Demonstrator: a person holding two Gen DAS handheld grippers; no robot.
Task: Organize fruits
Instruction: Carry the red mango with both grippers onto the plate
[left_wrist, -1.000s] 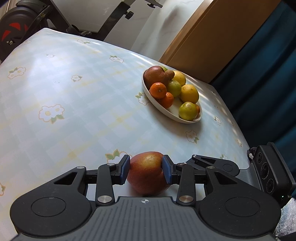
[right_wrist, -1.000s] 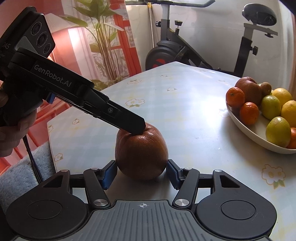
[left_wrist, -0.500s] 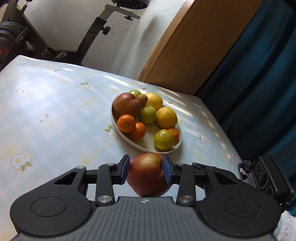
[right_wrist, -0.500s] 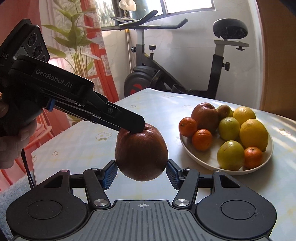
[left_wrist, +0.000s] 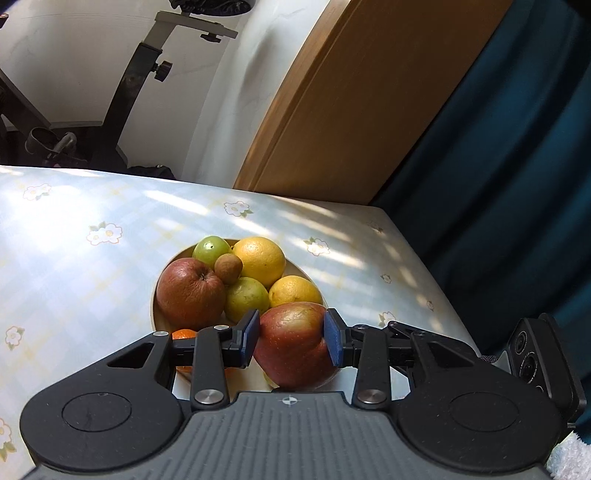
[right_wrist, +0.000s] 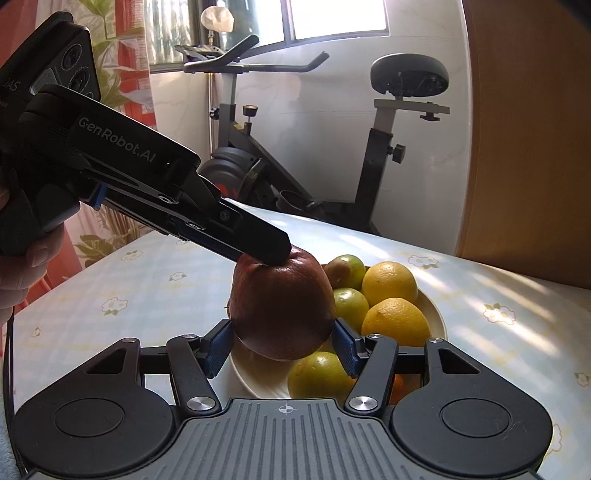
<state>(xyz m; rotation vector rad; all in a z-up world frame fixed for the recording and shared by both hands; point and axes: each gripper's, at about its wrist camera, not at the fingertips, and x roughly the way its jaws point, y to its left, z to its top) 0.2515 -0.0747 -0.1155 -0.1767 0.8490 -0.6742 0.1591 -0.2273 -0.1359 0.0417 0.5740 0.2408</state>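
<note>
A red apple (left_wrist: 291, 347) hangs just above the near side of a cream bowl (left_wrist: 157, 295) and is gripped from two sides. My left gripper (left_wrist: 291, 338) is shut on it, blue pads pressing its flanks. My right gripper (right_wrist: 283, 345) is shut on the same apple (right_wrist: 282, 310) lower down, with one left finger (right_wrist: 251, 236) lying across its top. The bowl (right_wrist: 436, 314) holds another red apple (left_wrist: 188, 291), yellow citrus (left_wrist: 260, 260), green fruit (left_wrist: 245, 299), a small brown fruit (left_wrist: 228, 267) and a mandarin (left_wrist: 183, 334), partly hidden by the gripper.
The bowl stands on a flowered tablecloth (left_wrist: 74, 266) near the table's far corner. Beyond the table are an exercise bike (right_wrist: 369, 147), a wooden panel (left_wrist: 351, 110) and a dark blue curtain (left_wrist: 517, 184). A person's hand (right_wrist: 22, 266) holds the left gripper.
Both grippers have lifted the apple off the cloth and carried it to the bowl. The bowl has come from far off to right under the apple.
</note>
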